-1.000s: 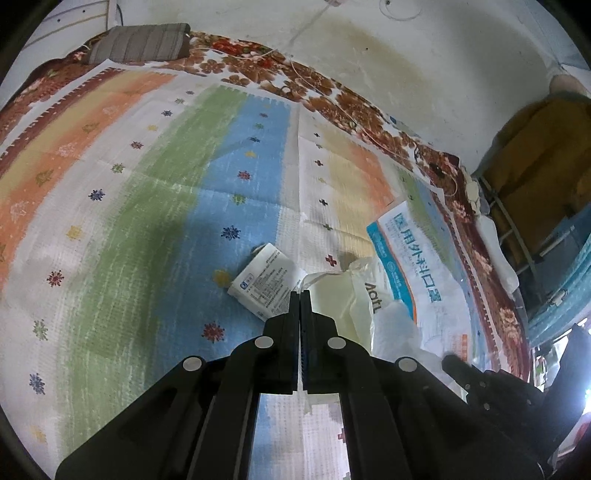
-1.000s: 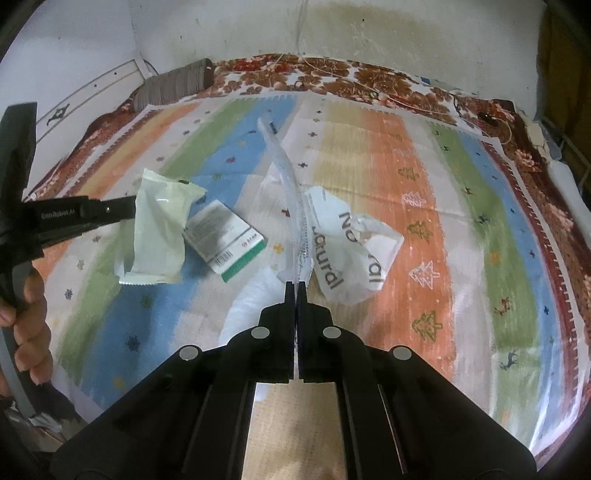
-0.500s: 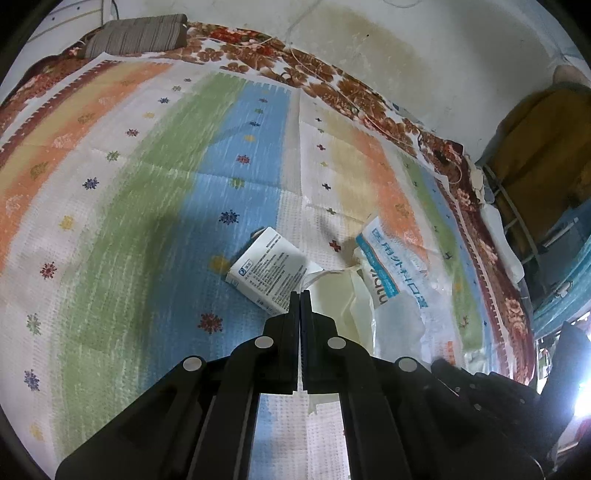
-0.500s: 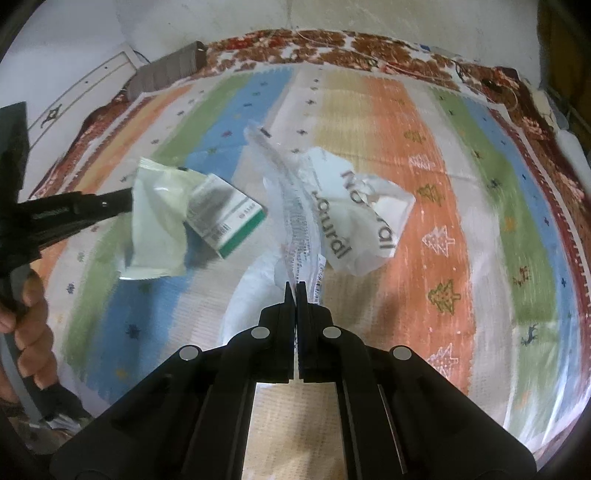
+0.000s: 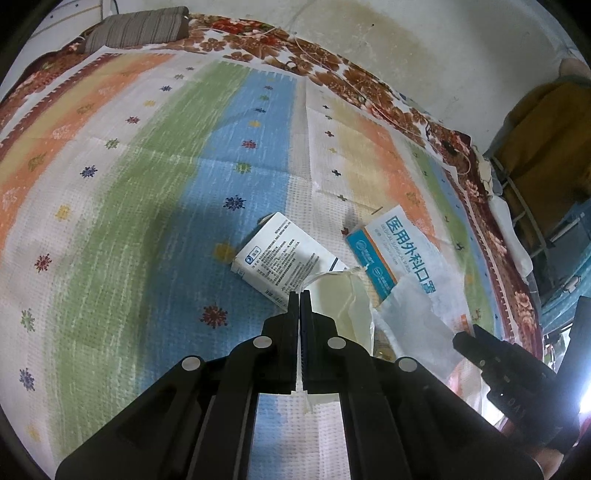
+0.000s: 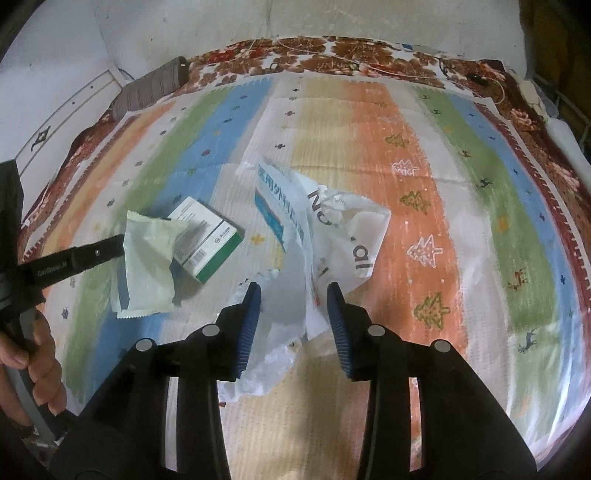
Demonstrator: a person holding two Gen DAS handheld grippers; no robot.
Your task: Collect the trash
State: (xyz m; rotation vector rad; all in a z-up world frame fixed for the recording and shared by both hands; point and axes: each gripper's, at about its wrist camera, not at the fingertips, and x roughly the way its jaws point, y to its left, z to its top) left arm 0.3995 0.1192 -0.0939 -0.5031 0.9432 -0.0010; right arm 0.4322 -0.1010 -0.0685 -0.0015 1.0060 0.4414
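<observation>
My left gripper (image 5: 300, 295) is shut on the edge of a pale green wrapper (image 5: 343, 306), which hangs just above a white and green box (image 5: 284, 258) on the striped blanket. From the right wrist view that gripper (image 6: 120, 245) comes in at the left with the wrapper (image 6: 147, 266) over the box (image 6: 207, 236). My right gripper (image 6: 294, 291) has its jaws opening. A clear mask package with blue print (image 6: 275, 206) sags loose between them, and the pads do not press on it. A crumpled white bag (image 6: 354, 236) lies against it.
A striped blanket (image 6: 461, 221) covers the bed. A grey striped pillow (image 5: 136, 29) lies at the far left corner against the wall. A rack with brown cloth (image 5: 546, 140) stands past the bed's right edge. A person's hand (image 6: 37, 354) holds the left gripper's handle.
The right gripper's jaws have parted and let go of the clear mask package, which has slumped onto the blanket beside the white bag. The left gripper stays shut on the wrapper.
</observation>
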